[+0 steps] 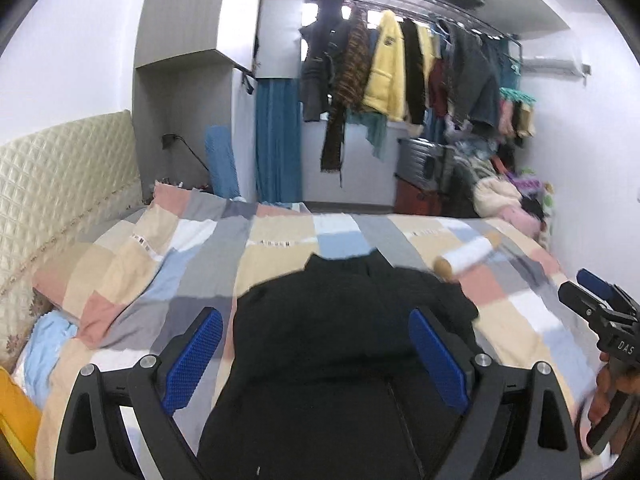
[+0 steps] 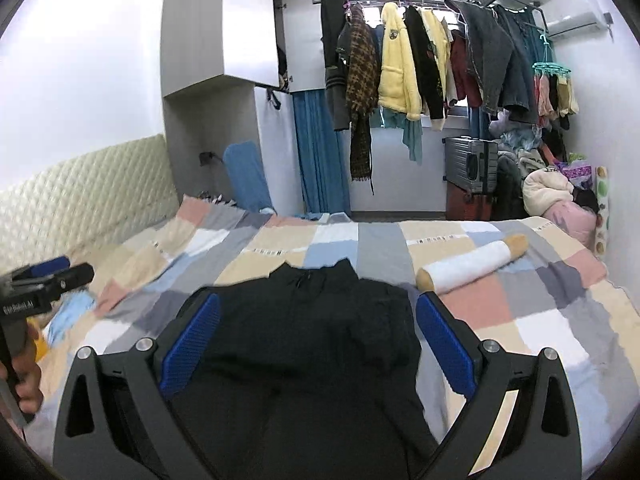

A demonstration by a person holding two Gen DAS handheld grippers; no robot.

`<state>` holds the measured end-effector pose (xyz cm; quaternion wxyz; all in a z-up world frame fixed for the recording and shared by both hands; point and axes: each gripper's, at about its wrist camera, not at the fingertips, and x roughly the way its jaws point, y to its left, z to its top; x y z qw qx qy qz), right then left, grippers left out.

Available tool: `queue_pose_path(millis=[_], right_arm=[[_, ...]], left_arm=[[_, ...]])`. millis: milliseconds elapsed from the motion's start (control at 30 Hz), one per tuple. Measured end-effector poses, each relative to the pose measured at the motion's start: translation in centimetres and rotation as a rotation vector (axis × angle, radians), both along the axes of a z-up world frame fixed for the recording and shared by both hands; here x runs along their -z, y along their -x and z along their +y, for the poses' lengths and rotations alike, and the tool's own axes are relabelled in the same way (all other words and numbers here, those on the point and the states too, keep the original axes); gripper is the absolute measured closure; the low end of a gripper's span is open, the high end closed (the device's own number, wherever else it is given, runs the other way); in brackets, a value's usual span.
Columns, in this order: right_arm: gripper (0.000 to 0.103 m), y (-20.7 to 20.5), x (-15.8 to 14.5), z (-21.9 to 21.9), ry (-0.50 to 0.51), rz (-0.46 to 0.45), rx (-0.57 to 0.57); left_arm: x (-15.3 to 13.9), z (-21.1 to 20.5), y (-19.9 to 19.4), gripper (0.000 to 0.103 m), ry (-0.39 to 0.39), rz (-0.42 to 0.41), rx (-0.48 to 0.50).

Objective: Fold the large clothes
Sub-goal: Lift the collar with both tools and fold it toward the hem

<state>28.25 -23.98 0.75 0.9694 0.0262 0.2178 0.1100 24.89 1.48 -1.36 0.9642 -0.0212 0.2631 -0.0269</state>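
Black garment (image 2: 304, 340) spread flat on patchwork bedspread (image 2: 540, 312) near its front edge, collar toward far edge, between spread fingers of left gripper (image 1: 316, 354) and right gripper (image 2: 318, 344), neither pinching cloth; white rolled towel (image 2: 468, 266) just beside, toward right edge.

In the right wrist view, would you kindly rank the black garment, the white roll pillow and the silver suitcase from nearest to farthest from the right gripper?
1. black garment, between the open right gripper fingers.
2. white roll pillow, right, on the bed.
3. silver suitcase, beyond the bed, right.
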Motion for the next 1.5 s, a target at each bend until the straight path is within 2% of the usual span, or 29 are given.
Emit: queue_pose_path(millis=[133, 300, 433, 567, 700, 833, 867, 933, 1067, 1233, 1333, 1500], right_arm=[[0.005, 4.7, 0.7, -1.1, -0.027, 0.024, -0.042], [0.005, 7.9, 2.8, -3.0, -0.05, 0.132, -0.061], [0.005, 8.2, 5.7, -6.1, -0.157, 0.277, -0.073], [0.005, 6.9, 9.7, -10.1, -0.228, 0.468, -0.024], [0.005, 5.8, 14.7, -14.5, -0.374, 0.665, 0.052], [0.005, 5.8, 18.7, -17.2, -0.482, 0.797, 0.1], [0.005, 5.8, 19.9, -18.1, -0.539, 0.837, 0.125], [0.005, 5.8, 21.3, -19.1, -0.594, 0.88, 0.146], [0.005, 5.3, 22.0, -19.5, -0.558, 0.929, 0.124], [0.004, 5.0, 22.3, -18.7, -0.406, 0.989, -0.041], [0.004, 5.2, 23.6, -18.2, -0.385, 1.039, -0.104], [0.004, 4.9, 25.8, -16.0, -0.33, 1.108, -0.235]], left_arm=[[0.3, 0.7, 4.6, 0.008, 0.007, 0.038, 0.018], [2.9, 2.7, 8.8, 0.008, 0.088, 0.13, 0.077], [6.5, 5.6, 9.5, 0.008, 0.16, 0.276, 0.067], [10.9, 10.5, 9.1, 0.008, 0.319, 0.461, 0.031], [15.0, 13.5, 8.7, 0.008, 0.373, 0.617, -0.011], [19.2, 15.0, 8.6, 0.008, 0.444, 0.763, -0.029], [20.3, 15.2, 8.6, 0.008, 0.471, 0.803, -0.028], [22.2, 15.3, 8.6, 0.008, 0.487, 0.869, -0.03], [24.2, 14.5, 8.5, 0.008, 0.489, 0.96, -0.004], [24.7, 14.1, 8.4, 0.008, 0.459, 0.991, 0.011], [25.9, 14.8, 8.3, 0.008, 0.506, 1.012, -0.003], [27.1, 17.8, 8.2, 0.008, 0.651, 0.995, -0.083]])
